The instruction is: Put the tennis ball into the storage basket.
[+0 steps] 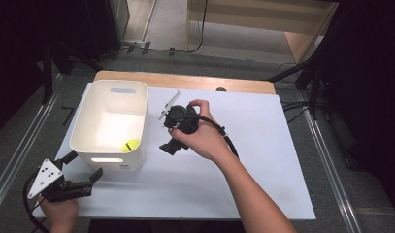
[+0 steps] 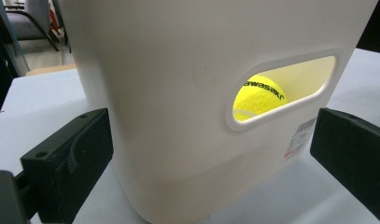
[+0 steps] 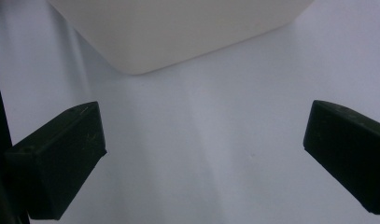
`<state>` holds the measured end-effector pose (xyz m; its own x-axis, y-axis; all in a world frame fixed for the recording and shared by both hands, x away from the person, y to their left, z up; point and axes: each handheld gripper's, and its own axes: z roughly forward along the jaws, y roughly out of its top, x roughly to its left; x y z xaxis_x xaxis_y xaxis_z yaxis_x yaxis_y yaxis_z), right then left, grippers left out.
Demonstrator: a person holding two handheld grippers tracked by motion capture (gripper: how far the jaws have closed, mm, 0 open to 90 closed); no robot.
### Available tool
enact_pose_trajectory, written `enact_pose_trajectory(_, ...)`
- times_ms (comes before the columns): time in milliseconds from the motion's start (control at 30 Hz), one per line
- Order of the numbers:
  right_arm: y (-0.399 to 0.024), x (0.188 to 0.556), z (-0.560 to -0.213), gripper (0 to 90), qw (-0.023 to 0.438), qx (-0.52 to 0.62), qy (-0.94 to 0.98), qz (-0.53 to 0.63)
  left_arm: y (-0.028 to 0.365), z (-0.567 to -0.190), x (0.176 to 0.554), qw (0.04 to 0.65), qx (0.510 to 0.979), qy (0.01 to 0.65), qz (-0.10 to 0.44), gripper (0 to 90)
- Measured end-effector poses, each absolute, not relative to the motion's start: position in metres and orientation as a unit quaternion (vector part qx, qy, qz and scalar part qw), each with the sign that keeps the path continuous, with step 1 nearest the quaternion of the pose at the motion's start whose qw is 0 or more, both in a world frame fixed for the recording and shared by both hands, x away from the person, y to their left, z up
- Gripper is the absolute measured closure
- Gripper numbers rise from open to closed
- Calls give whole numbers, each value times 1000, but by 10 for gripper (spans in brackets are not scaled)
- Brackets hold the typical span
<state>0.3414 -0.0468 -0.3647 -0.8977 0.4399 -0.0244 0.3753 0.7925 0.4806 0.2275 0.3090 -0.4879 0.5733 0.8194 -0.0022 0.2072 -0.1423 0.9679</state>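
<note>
A bright yellow tennis ball (image 2: 258, 97) sits inside a white tub (image 1: 109, 121) on the bench (image 1: 263, 160). It is fuzzy, with a white curved line and black letters on it. You can see it through the long handle hole in the tub wall, just in front of the left gripper (image 1: 84, 165). That gripper is released, with its jaws spread wide and nothing between them. The right gripper (image 1: 166, 145) is beside the tub, on the far side from the left gripper. It is released too, holding nothing, over the bare bench.
</note>
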Motion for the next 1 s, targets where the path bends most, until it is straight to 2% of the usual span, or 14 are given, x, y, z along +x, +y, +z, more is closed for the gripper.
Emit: enact_pose_trajectory(1000,-124,319,-386,0,97,272,918,272,308,-488,227,537,706,364,286,0)
